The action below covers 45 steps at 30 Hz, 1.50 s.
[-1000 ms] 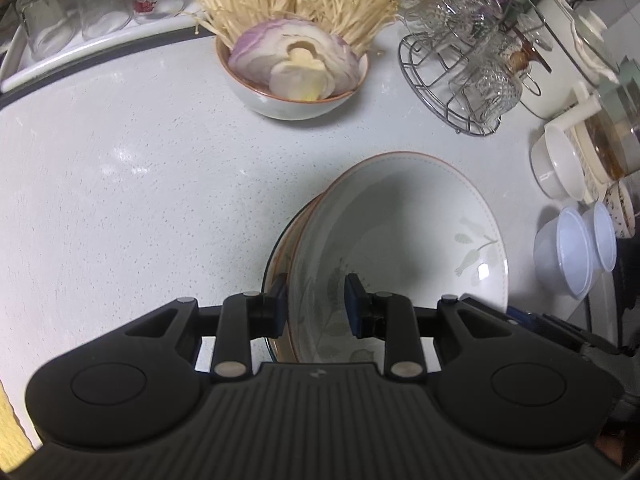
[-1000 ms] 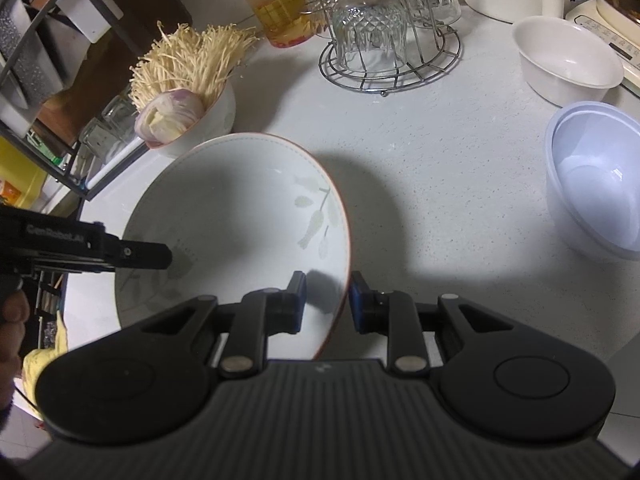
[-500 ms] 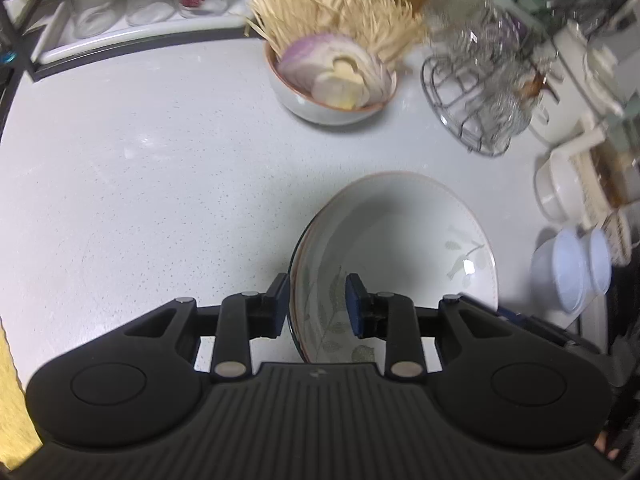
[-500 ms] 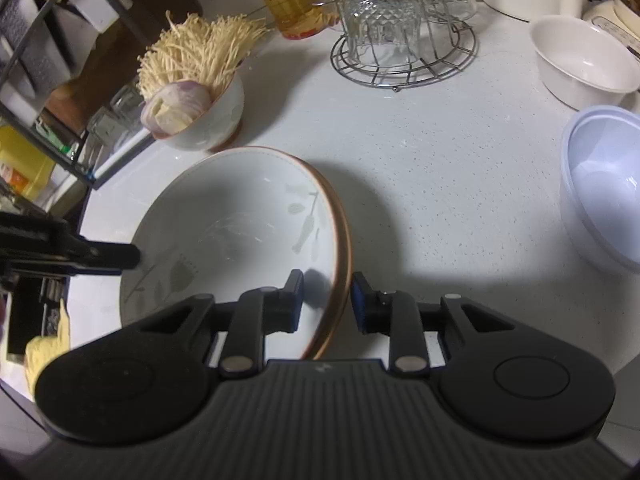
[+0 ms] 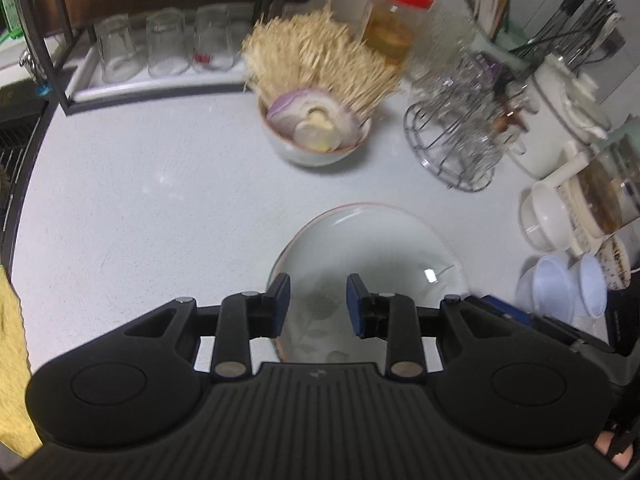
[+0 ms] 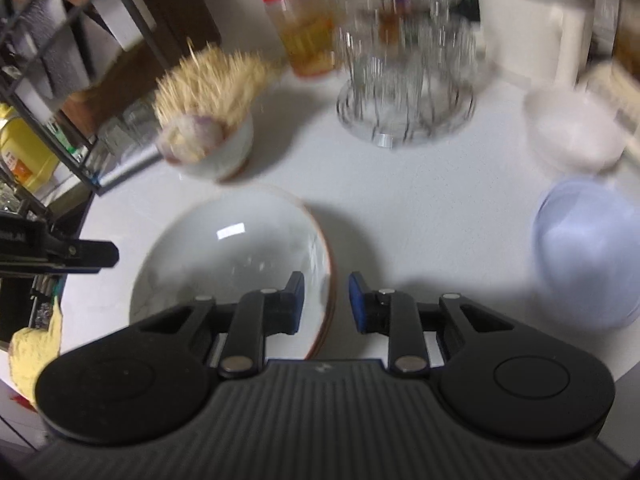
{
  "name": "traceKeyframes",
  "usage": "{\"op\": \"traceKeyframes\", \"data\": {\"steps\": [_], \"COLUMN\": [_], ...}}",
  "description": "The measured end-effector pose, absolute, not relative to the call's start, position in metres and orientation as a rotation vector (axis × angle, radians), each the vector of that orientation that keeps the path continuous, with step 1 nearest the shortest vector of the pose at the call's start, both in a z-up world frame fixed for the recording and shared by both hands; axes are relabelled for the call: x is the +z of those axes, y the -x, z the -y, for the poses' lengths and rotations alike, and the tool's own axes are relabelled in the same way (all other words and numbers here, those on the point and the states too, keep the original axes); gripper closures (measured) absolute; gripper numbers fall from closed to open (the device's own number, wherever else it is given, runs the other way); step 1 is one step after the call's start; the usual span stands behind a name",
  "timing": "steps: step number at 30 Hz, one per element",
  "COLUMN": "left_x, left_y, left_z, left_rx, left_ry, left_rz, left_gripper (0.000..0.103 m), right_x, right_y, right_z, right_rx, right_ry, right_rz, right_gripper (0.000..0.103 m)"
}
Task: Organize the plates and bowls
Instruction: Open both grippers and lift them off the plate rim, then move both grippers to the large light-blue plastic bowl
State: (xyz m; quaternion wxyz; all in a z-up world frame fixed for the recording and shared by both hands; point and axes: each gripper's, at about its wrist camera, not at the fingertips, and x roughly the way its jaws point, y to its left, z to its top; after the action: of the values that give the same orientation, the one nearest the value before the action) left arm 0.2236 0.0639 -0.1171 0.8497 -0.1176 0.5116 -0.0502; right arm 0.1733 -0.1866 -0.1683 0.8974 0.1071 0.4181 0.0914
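My left gripper (image 5: 318, 302) was released, its jaws parted and clear of the white floral plate (image 5: 372, 256) lying on the white counter (image 5: 140, 208) beneath them. My right gripper (image 6: 326, 300) also held nothing, straddling that plate's brown right rim without touching. Beyond the plate sat a bowl of enoki mushrooms and onion (image 5: 316, 136), with a lavender plastic bowl (image 6: 588, 252) well off to the right.

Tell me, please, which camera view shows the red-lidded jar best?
The left wrist view: the red-lidded jar is fairly sharp there, standing behind the mushroom bowl. In the right wrist view the jar is also visible but heavily blurred.
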Motion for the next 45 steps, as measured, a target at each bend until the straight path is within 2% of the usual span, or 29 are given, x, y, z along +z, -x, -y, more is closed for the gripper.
{"op": "traceKeyframes", "data": {"steps": [11, 21, 31, 45], "left_x": [-0.061, -0.014, -0.02, -0.056], "left_y": [-0.188, -0.155, -0.143, -0.152], "left_z": [-0.056, -0.064, -0.069, 0.03], "left_rx": [-0.156, -0.262, -0.369, -0.459], "left_ry": [0.227, 0.132, 0.086, 0.017], "left_rz": [-0.915, -0.83, -0.841, -0.889], "left_gripper": [0.068, 0.067, 0.063, 0.058], "right_x": [-0.085, -0.05, -0.045, -0.078], "right_y": [-0.134, -0.098, -0.064, -0.058], "right_z": [0.191, 0.165, 0.159, 0.233], "right_rx": [0.164, 0.118, 0.01, -0.065], "right_ry": [-0.166, -0.161, -0.176, -0.248], "right_rz": [-0.651, -0.615, -0.616, -0.639], "right_gripper": [0.075, 0.075, 0.075, 0.074]}}
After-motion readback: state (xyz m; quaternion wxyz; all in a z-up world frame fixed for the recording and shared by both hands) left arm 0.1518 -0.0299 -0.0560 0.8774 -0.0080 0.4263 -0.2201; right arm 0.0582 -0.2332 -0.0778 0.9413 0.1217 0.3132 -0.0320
